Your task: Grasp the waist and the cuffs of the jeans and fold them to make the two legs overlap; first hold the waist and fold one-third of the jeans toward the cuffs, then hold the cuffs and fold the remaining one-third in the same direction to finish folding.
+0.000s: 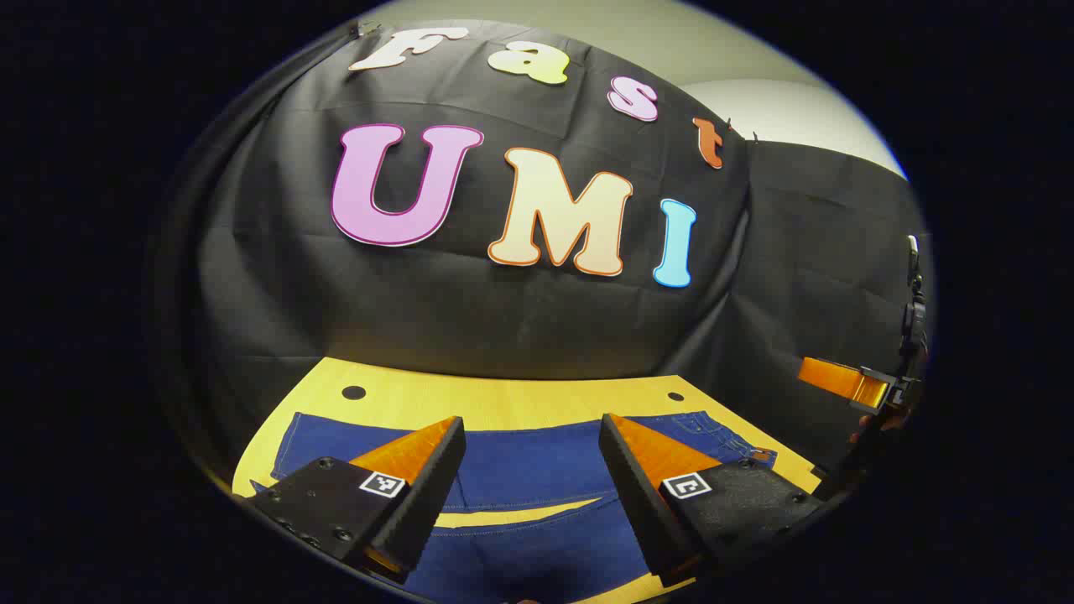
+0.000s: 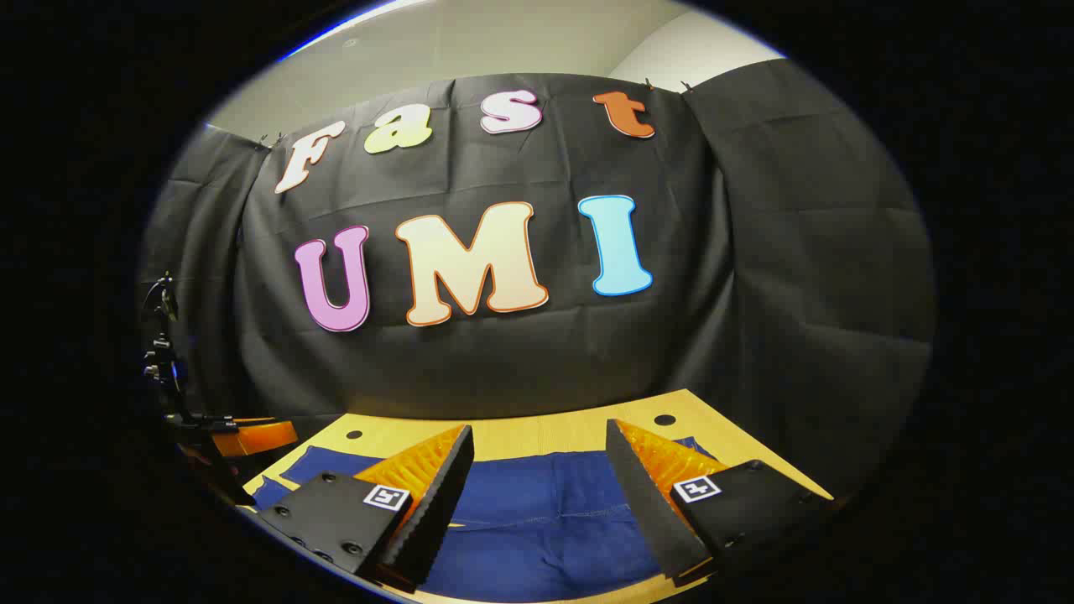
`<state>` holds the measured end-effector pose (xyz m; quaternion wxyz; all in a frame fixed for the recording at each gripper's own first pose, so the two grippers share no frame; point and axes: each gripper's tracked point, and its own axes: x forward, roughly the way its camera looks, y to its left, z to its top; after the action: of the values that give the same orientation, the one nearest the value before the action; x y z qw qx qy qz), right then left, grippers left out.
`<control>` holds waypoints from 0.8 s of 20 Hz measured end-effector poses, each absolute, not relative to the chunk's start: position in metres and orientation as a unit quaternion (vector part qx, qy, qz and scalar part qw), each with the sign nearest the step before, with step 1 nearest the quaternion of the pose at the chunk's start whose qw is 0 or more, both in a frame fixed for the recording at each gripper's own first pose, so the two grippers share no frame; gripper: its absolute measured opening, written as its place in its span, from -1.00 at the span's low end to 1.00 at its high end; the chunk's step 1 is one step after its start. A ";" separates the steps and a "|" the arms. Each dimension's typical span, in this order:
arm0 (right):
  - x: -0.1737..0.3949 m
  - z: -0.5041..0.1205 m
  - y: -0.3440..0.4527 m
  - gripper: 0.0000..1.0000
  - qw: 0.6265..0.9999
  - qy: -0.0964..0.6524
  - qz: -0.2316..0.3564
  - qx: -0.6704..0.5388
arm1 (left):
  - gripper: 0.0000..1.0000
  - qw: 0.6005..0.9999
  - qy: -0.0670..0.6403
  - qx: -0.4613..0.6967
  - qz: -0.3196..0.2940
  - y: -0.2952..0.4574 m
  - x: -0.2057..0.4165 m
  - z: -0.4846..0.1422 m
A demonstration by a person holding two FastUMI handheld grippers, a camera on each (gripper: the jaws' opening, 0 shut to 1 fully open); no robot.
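Plainly, blue jeans (image 1: 520,470) flat on table (image 1: 503,403)

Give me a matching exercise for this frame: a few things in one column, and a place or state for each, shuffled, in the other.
Things:
1. jeans
2. table
3. left gripper
4. right gripper

Places or states:
a. open, hovering above the jeans in the right gripper view
b. spread flat on the table
c. yellow top with round holes
d. open, above the jeans in the left gripper view

Pairs: 1-b, 2-c, 3-d, 4-a
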<state>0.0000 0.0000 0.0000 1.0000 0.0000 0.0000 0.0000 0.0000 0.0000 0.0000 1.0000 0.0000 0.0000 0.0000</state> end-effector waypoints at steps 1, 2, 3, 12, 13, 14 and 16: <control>0.000 -0.003 -0.002 0.87 1.000 0.003 -0.002 -0.003 | 0.90 1.000 0.002 -0.003 -0.005 -0.002 0.000 -0.002; 0.001 -0.004 -0.003 0.95 1.000 0.007 -0.002 -0.005 | 0.89 1.000 0.006 -0.004 -0.009 -0.002 0.001 -0.006; 0.001 -0.007 -0.004 0.95 1.000 0.010 -0.004 -0.006 | 0.89 1.000 0.011 -0.004 -0.010 -0.001 0.003 -0.012; 0.000 -0.029 -0.011 0.95 0.999 0.041 -0.006 -0.003 | 0.90 0.995 0.082 0.030 -0.047 0.021 0.005 -0.070; 0.002 -0.032 -0.010 0.96 0.999 0.047 -0.005 -0.006 | 0.90 0.994 0.091 0.036 -0.052 0.026 0.004 -0.078; 0.003 -0.035 -0.009 0.95 0.999 0.054 -0.003 -0.008 | 0.90 0.992 0.102 0.042 -0.059 0.029 0.003 -0.085; 0.005 -0.040 -0.004 0.96 0.998 0.062 0.003 -0.011 | 0.90 0.987 0.123 0.059 -0.080 0.037 -0.004 -0.100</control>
<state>0.0047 -0.0040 -0.0404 0.9980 -0.0114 0.0625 0.0028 -0.0044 0.0367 -0.0998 0.9874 0.0595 0.1229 -0.0796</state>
